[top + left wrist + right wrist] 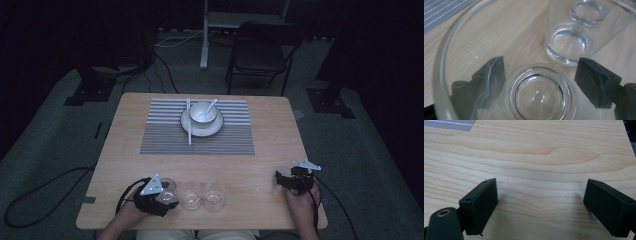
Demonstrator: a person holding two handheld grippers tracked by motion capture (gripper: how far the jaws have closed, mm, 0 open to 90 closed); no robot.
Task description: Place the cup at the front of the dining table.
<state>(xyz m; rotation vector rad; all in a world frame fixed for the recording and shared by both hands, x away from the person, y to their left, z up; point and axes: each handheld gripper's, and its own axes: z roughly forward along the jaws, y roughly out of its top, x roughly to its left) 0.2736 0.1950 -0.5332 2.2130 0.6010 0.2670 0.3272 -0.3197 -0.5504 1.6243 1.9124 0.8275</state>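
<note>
Partly hidden in the high view, the left glass (167, 189) sits behind the left gripper (165, 197) at the near edge of the desk (125, 150), first in a row of three; the middle glass (191, 196) and right glass (214, 195) stand just beside it. In the left gripper view this glass (541, 95) is cut off at the bottom and left edges, and one black jaw shows blurred through its clear wall. The jaws stand on either side of the glass and are closed onto it, so the left gripper has hold of it.

The left hand (131, 210) comes in from the bottom edge, its forearm cut off. The right hand (301, 202) rests near the desk's right front corner, well apart from the glasses. The right gripper (295, 180) points across the bare wood; in its own view the jaws stand wide apart with nothing between them.

Farther back, a bowl (202, 112) with a spoon sits on a plate on the striped mat (165, 140). No writing can be made out anywhere.
</note>
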